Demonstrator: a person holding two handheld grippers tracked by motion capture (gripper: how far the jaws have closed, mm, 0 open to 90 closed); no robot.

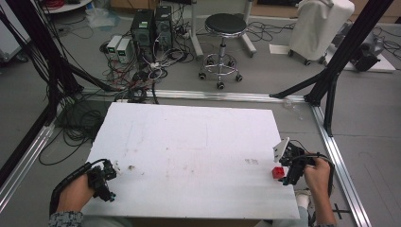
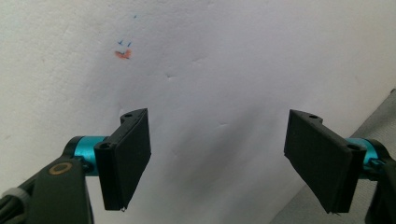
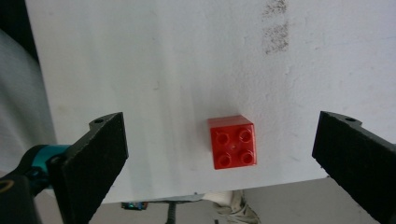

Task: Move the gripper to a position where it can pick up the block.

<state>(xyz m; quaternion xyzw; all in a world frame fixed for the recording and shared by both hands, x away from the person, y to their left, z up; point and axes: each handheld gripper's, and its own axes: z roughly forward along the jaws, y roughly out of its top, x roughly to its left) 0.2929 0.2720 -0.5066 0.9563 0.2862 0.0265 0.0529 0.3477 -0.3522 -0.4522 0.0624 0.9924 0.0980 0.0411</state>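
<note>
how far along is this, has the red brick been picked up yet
Nothing looks done yet: the red brick sits studs-up on the white table, near its edge, untouched. In hand: the right gripper is open with the brick between its jaws, touching neither. The left gripper is open over bare table. Left: closing on the brick and lifting it.

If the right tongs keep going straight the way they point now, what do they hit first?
Most likely the red brick: it sits between the open right tongs, slightly ahead of them, on the white board near its edge. Depth is hard to judge, so they might touch the board first.
</note>
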